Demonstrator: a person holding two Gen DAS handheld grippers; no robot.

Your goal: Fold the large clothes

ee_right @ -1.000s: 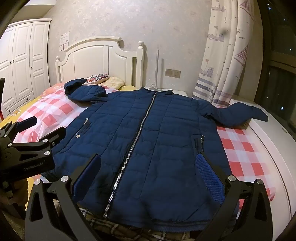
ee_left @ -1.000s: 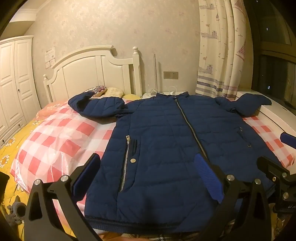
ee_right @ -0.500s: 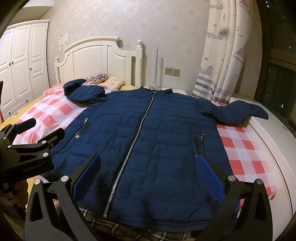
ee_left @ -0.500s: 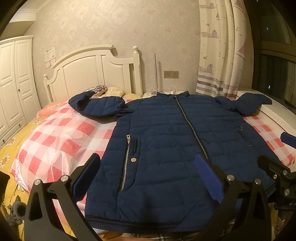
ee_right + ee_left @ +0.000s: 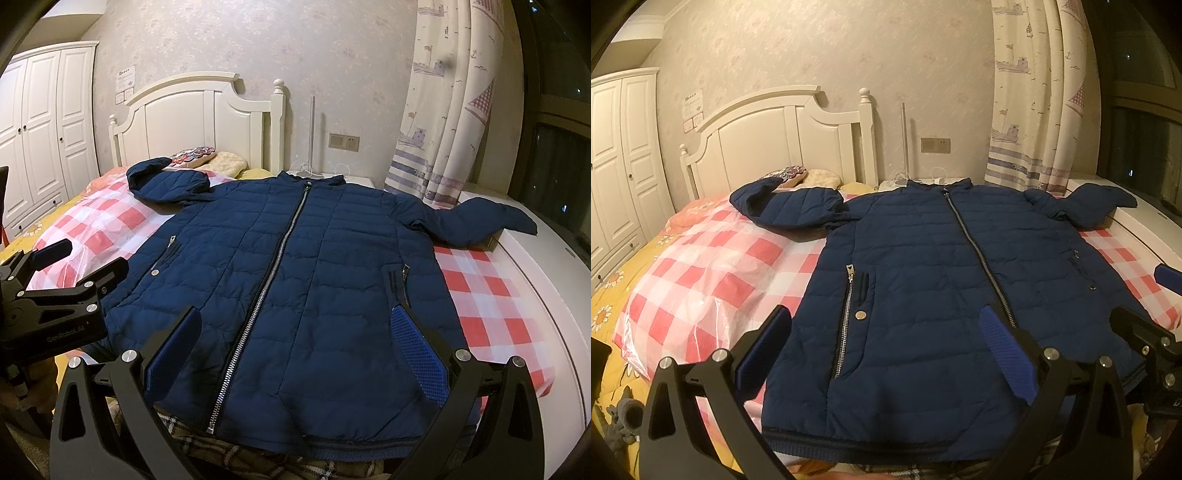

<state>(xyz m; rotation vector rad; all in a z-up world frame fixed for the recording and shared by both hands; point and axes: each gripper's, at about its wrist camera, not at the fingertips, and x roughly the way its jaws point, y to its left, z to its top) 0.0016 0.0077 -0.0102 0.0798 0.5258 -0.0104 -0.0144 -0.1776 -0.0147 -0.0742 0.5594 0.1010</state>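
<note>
A navy quilted jacket (image 5: 923, 288) lies flat, front up and zipped, on the red-checked bed (image 5: 713, 280), with both sleeves spread out sideways. The left claw (image 5: 886, 350) and right claw (image 5: 295, 347) hang above its hem, jaws wide apart, gripping nothing.

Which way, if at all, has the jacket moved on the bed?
No. The jacket lies flat as before, its sleeve cuff beside the patterned pillow under the headboard.

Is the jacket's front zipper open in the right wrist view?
No, the jacket lies flat with its zipper closed from collar to hem.
</note>
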